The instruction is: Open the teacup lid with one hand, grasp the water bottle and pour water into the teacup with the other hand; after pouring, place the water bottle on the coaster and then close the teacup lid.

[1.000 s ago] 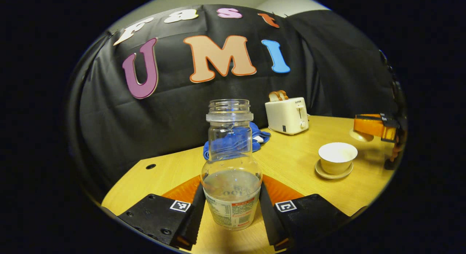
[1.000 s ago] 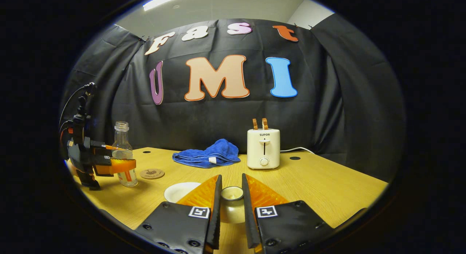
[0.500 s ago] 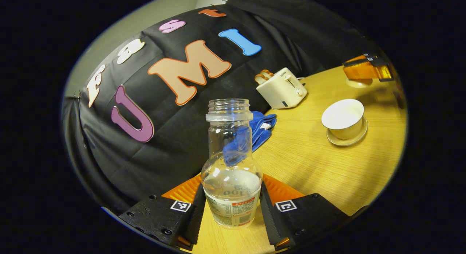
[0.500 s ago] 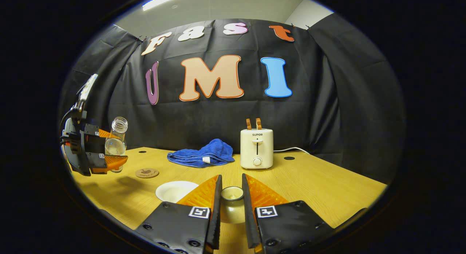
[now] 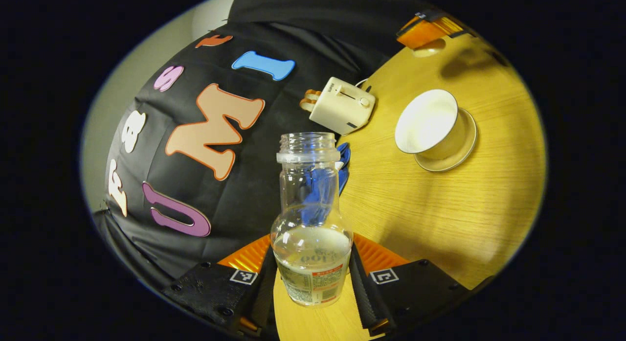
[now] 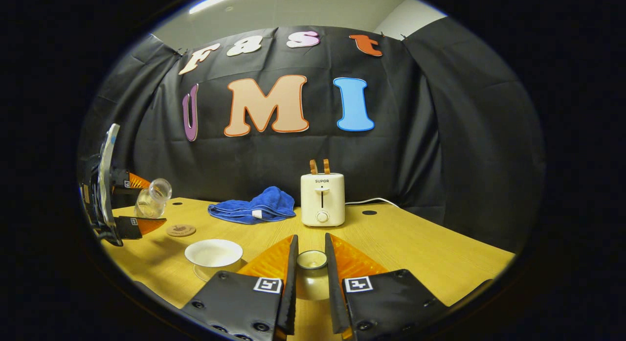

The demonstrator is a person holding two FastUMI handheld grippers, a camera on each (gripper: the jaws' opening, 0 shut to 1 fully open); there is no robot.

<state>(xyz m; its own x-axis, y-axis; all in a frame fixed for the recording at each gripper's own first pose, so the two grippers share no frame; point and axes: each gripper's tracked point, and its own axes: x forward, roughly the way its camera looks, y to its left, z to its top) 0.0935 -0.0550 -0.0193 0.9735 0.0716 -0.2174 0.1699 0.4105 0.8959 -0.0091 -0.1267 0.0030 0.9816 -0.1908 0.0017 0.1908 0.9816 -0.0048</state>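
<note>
Water bottle: a clear, uncapped water bottle (image 5: 312, 223), partly filled, gripped low on its body by the left gripper (image 5: 311, 277), a finger pressed on each side; in the right gripper view the water bottle (image 6: 152, 199) is lifted off the table and tilted, its mouth leaning toward the teacup.
Teacup: a white teacup (image 6: 213, 253) on a saucer (image 5: 457, 155), open and uncovered, on the table, below and just ahead of the bottle's mouth.
Teacup lid: a small pale teacup lid (image 6: 312, 275), knob up, clamped between the narrow fingers of the right gripper (image 6: 311, 282), to the right of the teacup.
Coaster: a round brown coaster (image 6: 181, 230) flat on the table, just behind the teacup.
Table: a light wood-grain table (image 6: 415, 248) with small dark round holes.
Behind the teacup: a crumpled blue towel (image 6: 254, 210) and, further right, a cream toaster (image 6: 322, 199) with two slices of toast sticking up.
Room: black cloth wall behind the table, a pale ceiling with a strip light above.
</note>
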